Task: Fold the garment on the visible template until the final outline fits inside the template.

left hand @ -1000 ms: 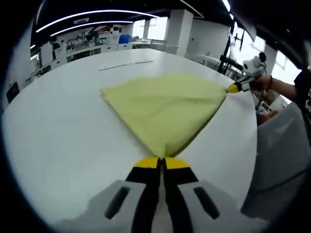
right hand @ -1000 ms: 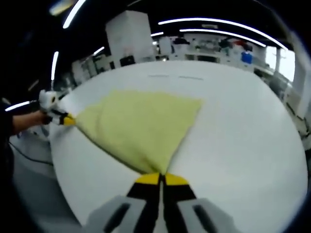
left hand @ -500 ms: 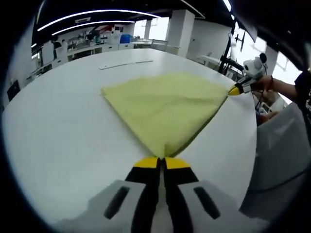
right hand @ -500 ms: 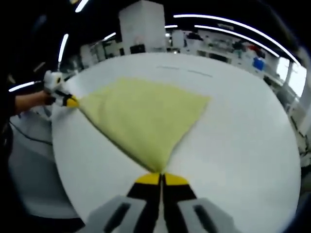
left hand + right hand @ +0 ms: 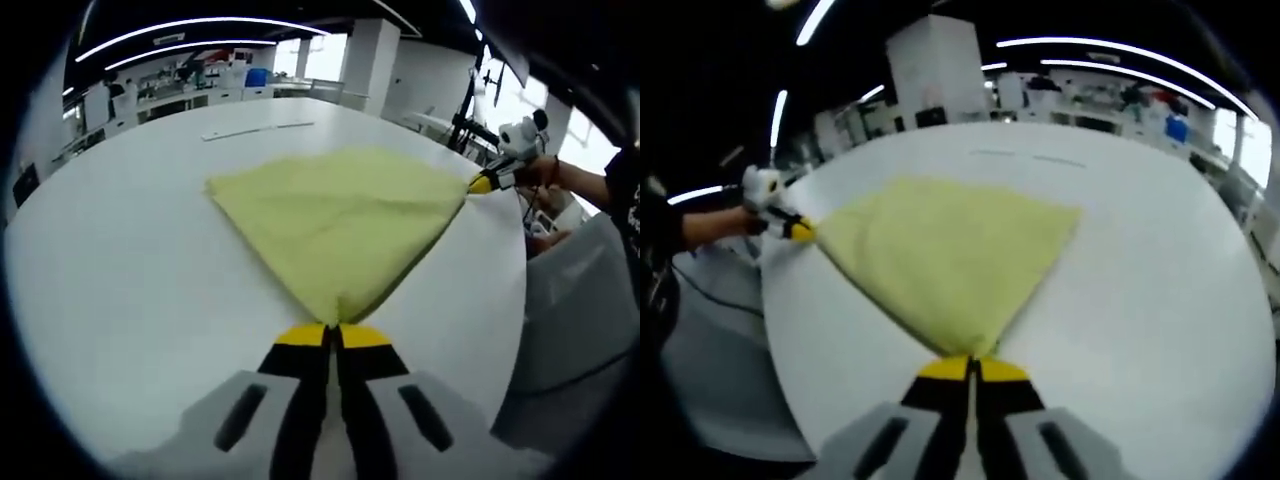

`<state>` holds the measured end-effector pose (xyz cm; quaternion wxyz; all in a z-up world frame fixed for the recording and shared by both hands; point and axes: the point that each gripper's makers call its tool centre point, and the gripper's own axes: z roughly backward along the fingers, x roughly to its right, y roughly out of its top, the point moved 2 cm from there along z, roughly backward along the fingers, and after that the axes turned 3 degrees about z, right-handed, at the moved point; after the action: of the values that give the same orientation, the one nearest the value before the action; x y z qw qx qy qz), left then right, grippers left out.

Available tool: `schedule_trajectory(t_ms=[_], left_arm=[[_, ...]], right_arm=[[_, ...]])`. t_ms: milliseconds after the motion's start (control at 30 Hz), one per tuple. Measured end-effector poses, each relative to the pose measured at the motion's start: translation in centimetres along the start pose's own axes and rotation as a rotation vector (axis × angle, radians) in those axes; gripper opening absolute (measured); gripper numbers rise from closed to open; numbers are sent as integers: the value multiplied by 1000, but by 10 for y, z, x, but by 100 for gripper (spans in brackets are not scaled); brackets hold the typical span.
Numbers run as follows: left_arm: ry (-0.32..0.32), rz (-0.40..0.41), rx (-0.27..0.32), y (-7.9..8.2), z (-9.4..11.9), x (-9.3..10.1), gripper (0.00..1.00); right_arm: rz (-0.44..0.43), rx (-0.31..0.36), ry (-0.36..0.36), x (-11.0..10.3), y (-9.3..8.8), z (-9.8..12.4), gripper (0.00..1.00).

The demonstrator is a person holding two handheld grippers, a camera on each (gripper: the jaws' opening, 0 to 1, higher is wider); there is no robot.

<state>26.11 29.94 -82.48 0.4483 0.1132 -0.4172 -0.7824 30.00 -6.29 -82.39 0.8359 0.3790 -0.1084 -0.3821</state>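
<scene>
surface (image 5: 120, 270): white, round, in a lit lab hall | cloth (image 5: 340, 215): one, yellow | my left fingers (image 5: 333, 335), right fingers (image 5: 971, 367): each pinching a corner

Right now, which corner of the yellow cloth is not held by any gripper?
The far corner of the yellow cloth lies free on the white table. The left gripper and right gripper each pinch another corner.

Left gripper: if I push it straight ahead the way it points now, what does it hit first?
The left gripper is shut on a corner of the yellow garment, so going ahead would likely bunch that cloth over the white table.
</scene>
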Motion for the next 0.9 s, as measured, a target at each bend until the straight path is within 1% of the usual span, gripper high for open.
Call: schedule_trajectory(t_ms=[133,333,533,600,633,667,767,833,867,900], left_arm=[[-4,-17,-11,0,1,3,0],[3,-6,-3,-2,3,1,0],[8,4,-3,-4,5,6,0],[18,32,5,-3,5,6,0],[28,103,16,-3,6,7,0],[28,137,21,-3,6,7,0],[20,126,30,-4,8,1,0],[23,128,27,-4,7,2,0],[25,126,30,-4,7,2,0],[28,132,32,-4,6,2,0]], right_arm=[[-11,-5,8,-1,-1,1,0],[-6,-12,10,-1,-5,3,0],[-13,-6,1,-2,-5,6,0],[-11,-8,3,-4,-5,6,0],[-9,-12,0,-5,-5,6,0],[-10,-11,-2,-6,-3,7,0],[-22,-1,-16,-5,-2,8,0],[-35,3,-22,-3,-1,8,0],[-45,8,-25,-3,0,8,0],[-78,11,-26,-3,1,8,0]])
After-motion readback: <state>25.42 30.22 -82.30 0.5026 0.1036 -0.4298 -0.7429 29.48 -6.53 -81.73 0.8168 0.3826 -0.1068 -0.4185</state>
